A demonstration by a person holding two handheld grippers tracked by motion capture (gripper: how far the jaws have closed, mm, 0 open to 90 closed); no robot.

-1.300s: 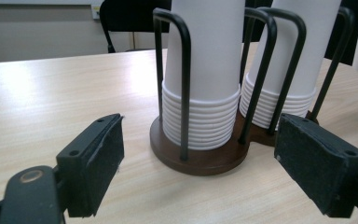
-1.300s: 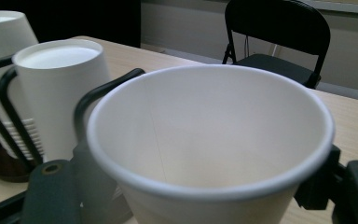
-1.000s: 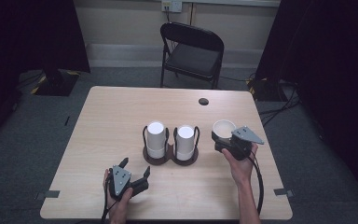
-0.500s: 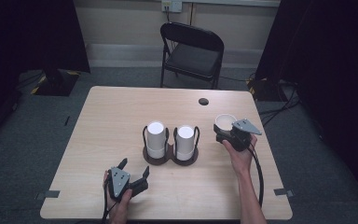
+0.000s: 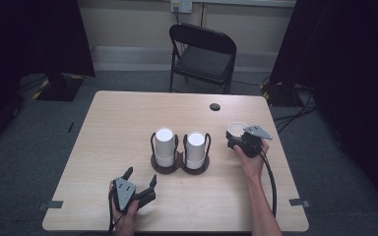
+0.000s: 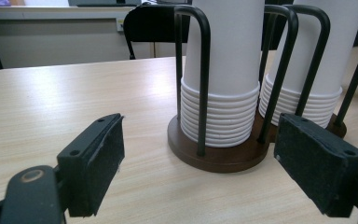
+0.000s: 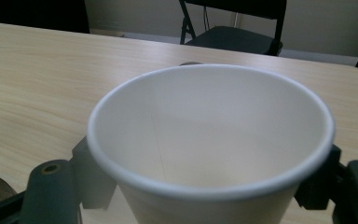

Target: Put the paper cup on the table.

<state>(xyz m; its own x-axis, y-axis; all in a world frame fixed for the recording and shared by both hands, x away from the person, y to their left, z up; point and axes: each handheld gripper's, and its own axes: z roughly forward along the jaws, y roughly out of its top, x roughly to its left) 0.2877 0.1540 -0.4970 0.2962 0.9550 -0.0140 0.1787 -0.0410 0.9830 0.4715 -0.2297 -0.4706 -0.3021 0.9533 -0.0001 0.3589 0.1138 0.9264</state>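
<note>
Dark curtains and a folding chair [image 5: 204, 54] stand behind the pale wooden table [image 5: 118, 123], and the work on it centres on a white paper cup [image 7: 209, 144]. That cup sits mouth up between the jaws of the right gripper [image 5: 240, 139], which are clamped on its sides, to the right of the cup rack [image 5: 179, 164] and well apart from it. The rack holds two stacks of upturned cups [image 6: 223, 70] inside black wire loops on brown bases.

Judging by this, a single cup is being carried or set down away from the rack. The next move calls for a level hand and gentle pressure, since thin paper walls crush easily.

The left gripper [image 5: 139, 183] rests near the table's front edge, in front of the rack, jaws spread wide and empty.

Whether the held cup touches the table or hangs above it cannot be told; its base is cut off in the right gripper view. A small dark round spot [image 5: 215, 106] behind the rack is too small to identify.
</note>
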